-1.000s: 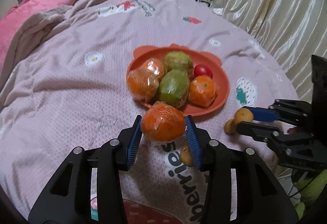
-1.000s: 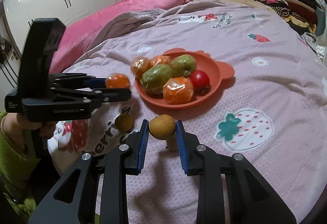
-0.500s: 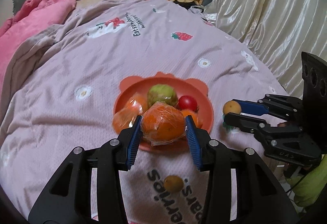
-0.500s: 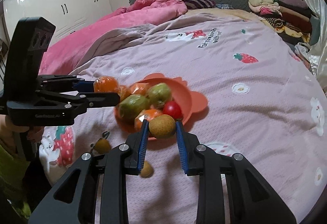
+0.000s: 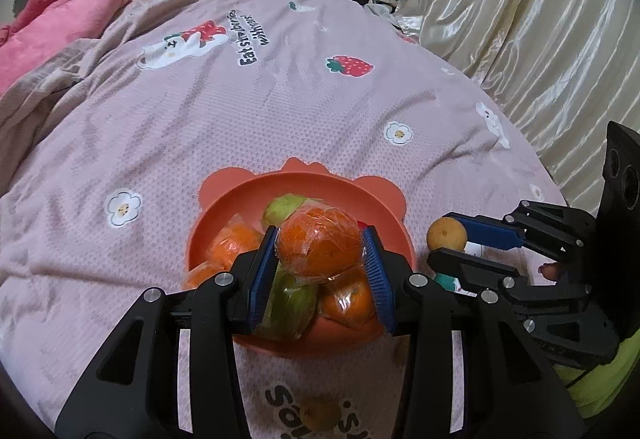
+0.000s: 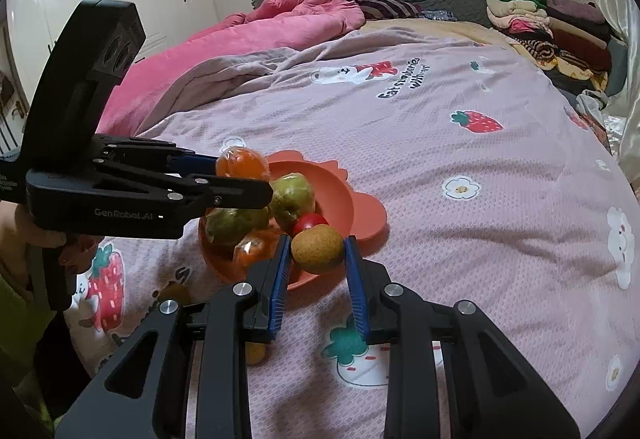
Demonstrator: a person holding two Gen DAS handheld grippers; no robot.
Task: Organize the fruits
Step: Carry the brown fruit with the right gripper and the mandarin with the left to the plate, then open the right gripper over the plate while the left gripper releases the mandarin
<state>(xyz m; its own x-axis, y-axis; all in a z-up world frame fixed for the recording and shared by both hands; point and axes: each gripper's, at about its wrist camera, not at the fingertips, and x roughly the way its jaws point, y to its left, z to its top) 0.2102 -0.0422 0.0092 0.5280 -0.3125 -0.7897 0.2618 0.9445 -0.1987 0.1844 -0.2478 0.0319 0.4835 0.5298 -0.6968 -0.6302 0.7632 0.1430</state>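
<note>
My left gripper (image 5: 320, 251) is shut on a plastic-wrapped orange (image 5: 319, 242) and holds it above the orange-red plate (image 5: 248, 195). On that plate lie more wrapped oranges (image 5: 234, 246), green fruits (image 5: 290, 303) and a small red fruit (image 6: 310, 221). My right gripper (image 6: 316, 253) is shut on a brown kiwi (image 6: 318, 249) and hovers over the plate's near rim (image 6: 362, 227). In the left wrist view the right gripper (image 5: 446, 241) reaches in from the right with the kiwi (image 5: 446, 234). In the right wrist view the left gripper (image 6: 244, 179) comes in from the left with the orange (image 6: 242, 163).
Two small brown fruits (image 6: 175, 293) (image 6: 255, 353) lie on the pink strawberry-print bedspread (image 6: 460, 167) near the plate. A pink duvet (image 6: 256, 35) is heaped at the back left, folded clothes (image 6: 548, 27) at the back right. A shiny cream curtain (image 5: 520, 19) borders the bed's right side.
Both grippers have travelled forward over the bed with their fruit. The orange now hangs above the plate, and the kiwi has come over the plate's near rim.
</note>
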